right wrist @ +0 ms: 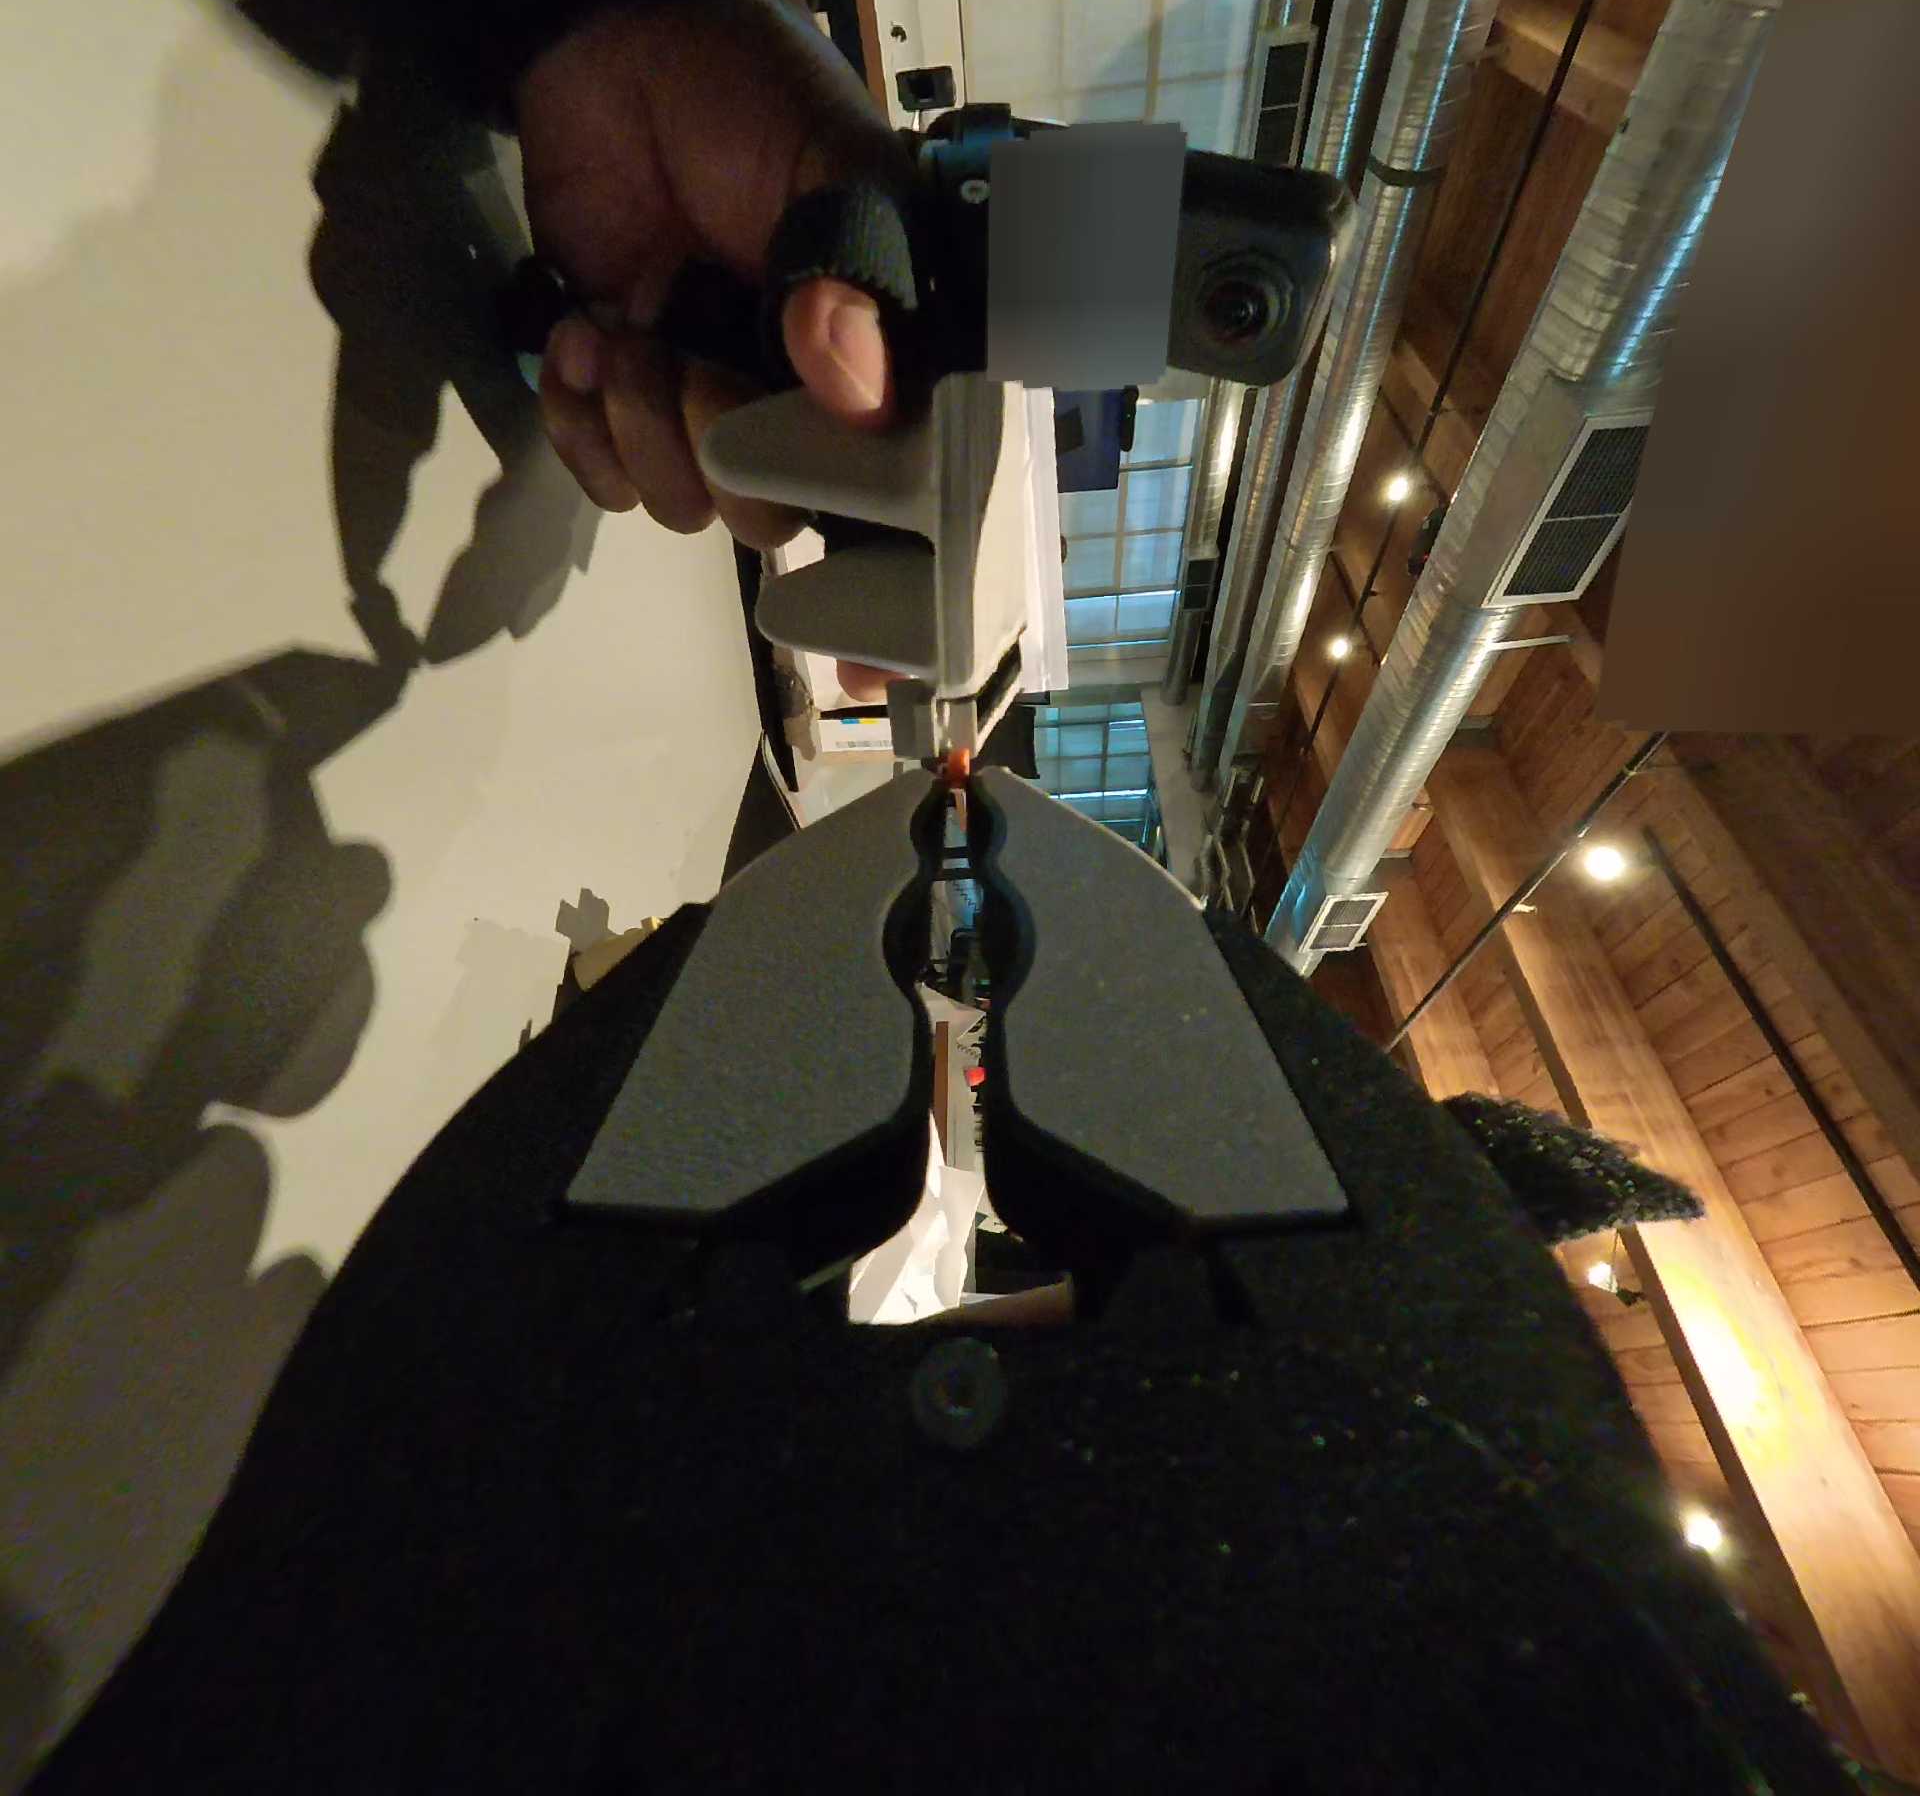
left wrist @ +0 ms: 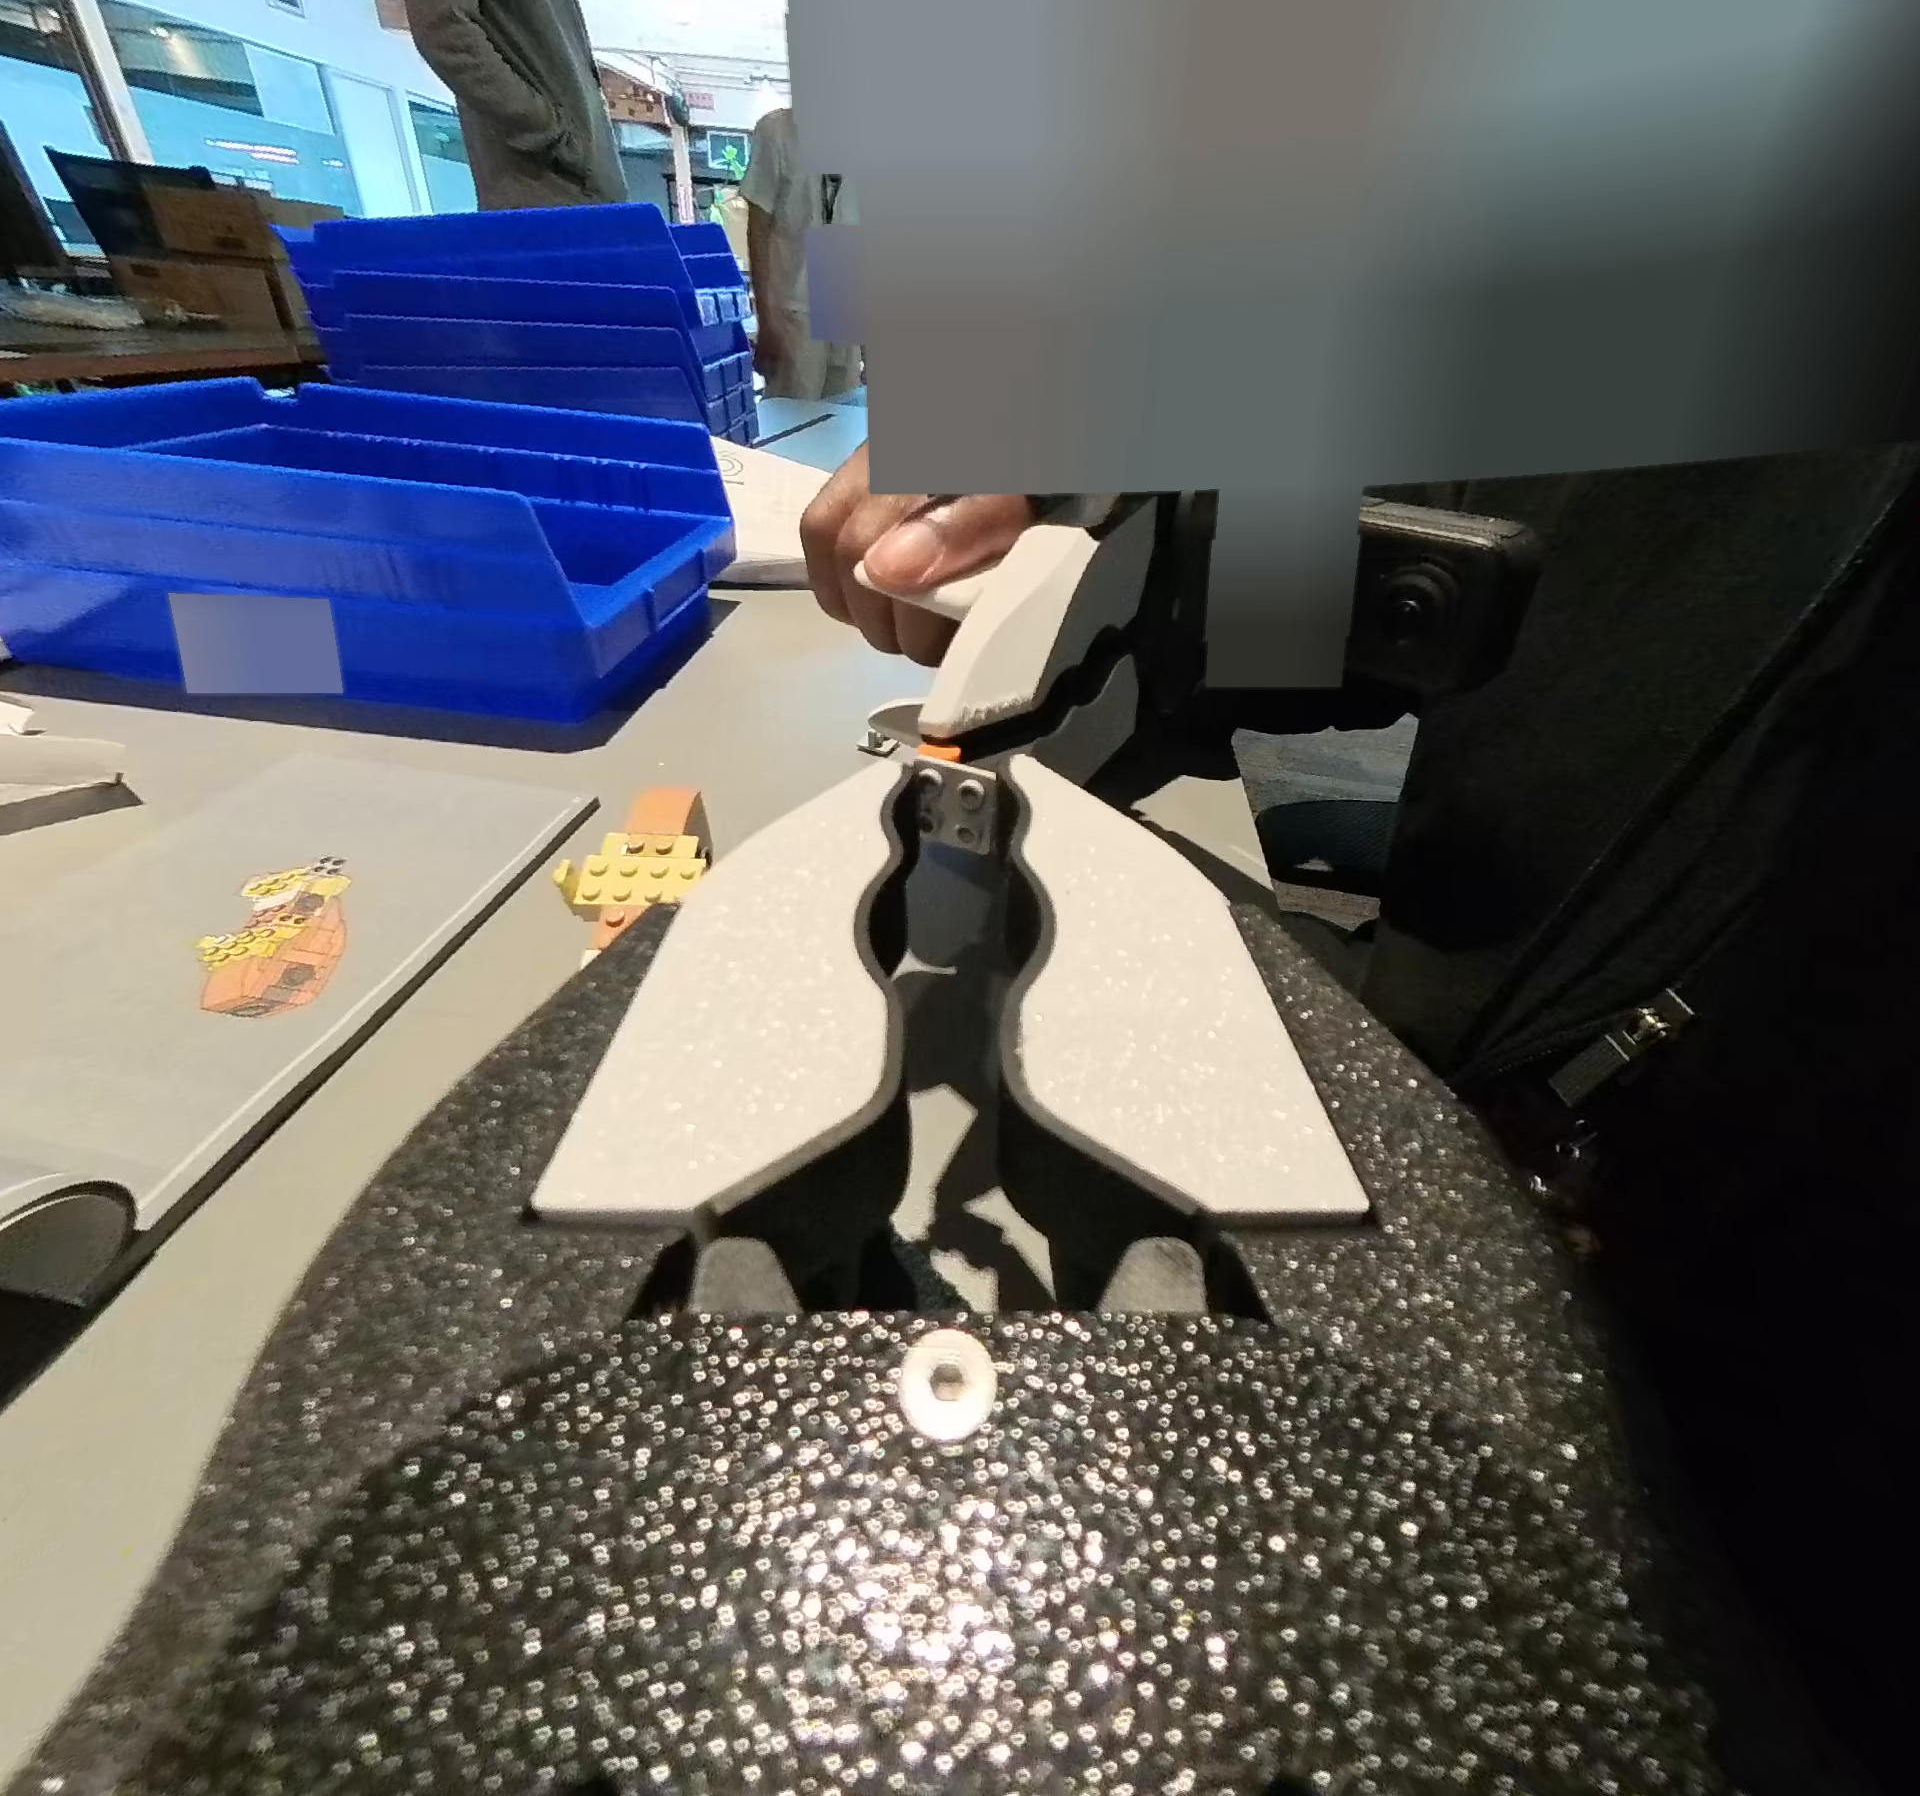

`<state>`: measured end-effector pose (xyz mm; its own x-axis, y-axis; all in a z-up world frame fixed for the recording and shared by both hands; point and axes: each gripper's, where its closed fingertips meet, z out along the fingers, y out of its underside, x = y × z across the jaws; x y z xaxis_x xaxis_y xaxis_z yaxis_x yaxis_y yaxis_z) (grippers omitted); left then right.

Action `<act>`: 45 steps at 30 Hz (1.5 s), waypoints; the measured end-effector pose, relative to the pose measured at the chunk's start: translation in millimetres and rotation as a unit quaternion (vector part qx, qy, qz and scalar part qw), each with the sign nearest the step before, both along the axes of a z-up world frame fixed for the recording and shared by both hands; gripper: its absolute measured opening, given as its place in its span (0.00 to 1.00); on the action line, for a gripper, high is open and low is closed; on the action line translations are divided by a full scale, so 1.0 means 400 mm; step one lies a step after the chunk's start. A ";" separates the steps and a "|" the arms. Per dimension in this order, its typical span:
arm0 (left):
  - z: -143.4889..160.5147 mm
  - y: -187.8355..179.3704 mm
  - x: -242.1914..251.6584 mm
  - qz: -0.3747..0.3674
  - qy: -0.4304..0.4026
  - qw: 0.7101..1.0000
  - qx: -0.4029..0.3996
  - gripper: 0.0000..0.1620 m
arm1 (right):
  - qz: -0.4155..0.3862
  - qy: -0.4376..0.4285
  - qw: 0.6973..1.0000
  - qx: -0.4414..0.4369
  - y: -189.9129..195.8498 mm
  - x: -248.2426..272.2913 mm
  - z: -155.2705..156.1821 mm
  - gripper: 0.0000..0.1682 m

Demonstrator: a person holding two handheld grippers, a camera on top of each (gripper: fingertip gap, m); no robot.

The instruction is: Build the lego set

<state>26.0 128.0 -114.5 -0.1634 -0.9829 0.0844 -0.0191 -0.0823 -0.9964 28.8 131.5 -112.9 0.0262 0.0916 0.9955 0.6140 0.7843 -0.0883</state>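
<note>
A: What's on the tabletop (left wrist: pixel 727 666)?
B: Blue bins (left wrist: pixel 343 541), stacked, far left. A grey booklet (left wrist: pixel 260 936) lies open nearer.
A: Overhead?
B: Silver ducts (right wrist: pixel 1455 541) along wooden boards (right wrist: pixel 1818 1071).

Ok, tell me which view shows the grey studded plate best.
The left wrist view. There the grey studded plate sits face-on between the left gripper's fingertips, four studs visible, with the small orange piece at its top edge. The right wrist view shows it only edge-on, a thin sliver beside the orange piece, in poor light.

Wrist cameras face-to-face — close, fingertips shared
</note>
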 end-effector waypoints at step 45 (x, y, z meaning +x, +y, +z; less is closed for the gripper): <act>0.005 -0.004 -0.006 -0.010 -0.008 1.000 -0.002 0.08 | 0.005 -0.059 0.997 0.043 -0.004 -0.006 -0.002 0.03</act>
<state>23.6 126.2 -112.6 -0.1849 -0.9791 0.0849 -0.0047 -0.0855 -0.9963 26.3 130.0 -113.6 -0.0913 0.0061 0.9958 0.6088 0.7917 0.0510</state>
